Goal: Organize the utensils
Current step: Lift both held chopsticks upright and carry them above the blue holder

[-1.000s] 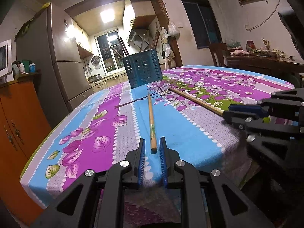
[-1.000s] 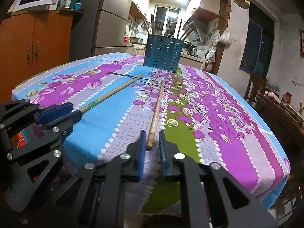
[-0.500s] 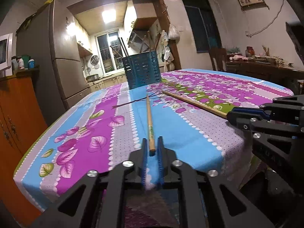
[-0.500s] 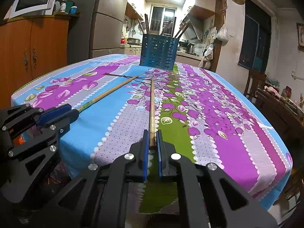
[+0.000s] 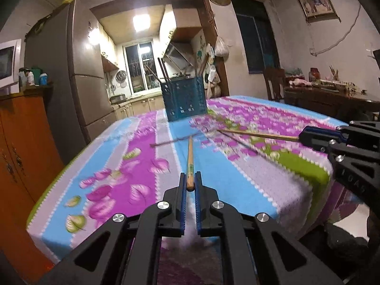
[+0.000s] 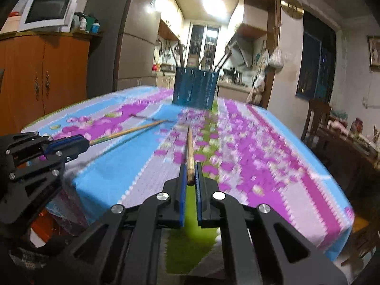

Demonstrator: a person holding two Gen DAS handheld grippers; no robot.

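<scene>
My left gripper (image 5: 190,185) is shut on the near end of a wooden chopstick (image 5: 190,159) that points forward above the table. My right gripper (image 6: 190,178) is shut on a second wooden chopstick (image 6: 189,149), also pointing forward. Each gripper shows in the other's view, the right one (image 5: 301,139) at the right edge and the left one (image 6: 85,142) at the left edge, each holding its stick. A blue slotted utensil basket (image 5: 184,101) stands at the far end of the table with several sticks upright in it; it also shows in the right wrist view (image 6: 194,90).
The table wears a floral cloth of blue, purple and green (image 5: 142,156). An orange cabinet (image 5: 21,142) and a grey fridge (image 5: 71,95) stand to the left. A dark wooden chair (image 5: 273,80) and a cluttered side table (image 5: 332,95) stand to the right.
Both grippers closed on the chopsticks that lay on the cloth and have lifted them clear of the table. The view has tilted up and moved.
</scene>
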